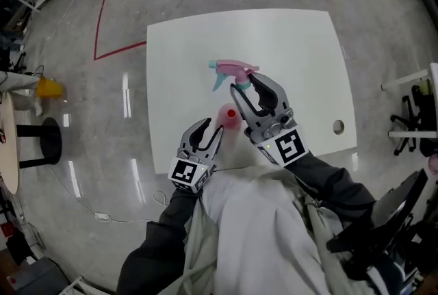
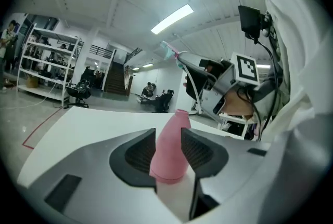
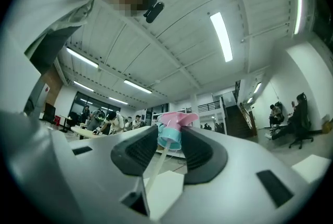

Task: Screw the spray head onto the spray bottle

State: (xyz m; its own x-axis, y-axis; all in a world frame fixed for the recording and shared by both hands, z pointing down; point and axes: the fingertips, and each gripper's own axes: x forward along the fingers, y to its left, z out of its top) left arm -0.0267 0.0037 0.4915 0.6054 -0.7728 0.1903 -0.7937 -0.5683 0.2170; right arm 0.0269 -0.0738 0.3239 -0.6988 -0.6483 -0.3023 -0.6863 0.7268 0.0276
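Spray head point(image 3: 176, 123) in right hand-held gripper point(image 3: 169, 141)

No words, numbers or brand names can be read anywhere; only wordless black-and-white square markers point(image 1: 289, 147) on the left gripper point(image 1: 212, 131) and right gripper point(image 1: 244, 85)

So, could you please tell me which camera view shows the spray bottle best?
The left gripper view: the spray bottle sits close up, held in the left gripper, with its pink shoulder and neck clear. The head view shows only its small top from above. The right gripper view does not show it.
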